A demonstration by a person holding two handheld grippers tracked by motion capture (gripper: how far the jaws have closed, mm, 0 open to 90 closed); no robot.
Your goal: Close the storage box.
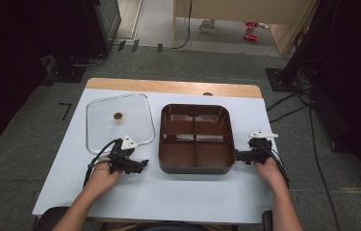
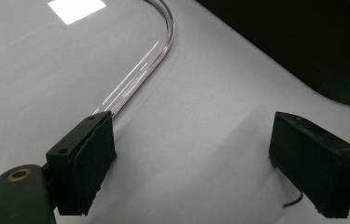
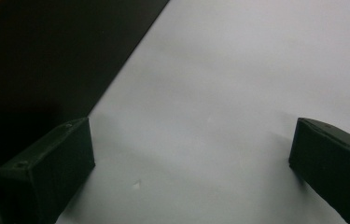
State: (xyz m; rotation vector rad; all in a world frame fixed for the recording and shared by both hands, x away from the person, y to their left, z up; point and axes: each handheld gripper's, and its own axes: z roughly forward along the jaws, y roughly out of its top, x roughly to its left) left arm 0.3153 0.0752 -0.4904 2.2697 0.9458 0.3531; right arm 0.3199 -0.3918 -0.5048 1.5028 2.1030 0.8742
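Left claw (image 1: pixel 142 165) lies low on the bench (image 1: pixel 168 192), jaws wide and empty, one pad at the rim of the clear lid (image 1: pixel 119 122), apparently placed to take that edge. Lid lies flat, left of the brown tray (image 1: pixel 196 137). Right claw (image 1: pixel 238 155), likewise wide and empty, sits at the tray's right wall, likely to steady it.
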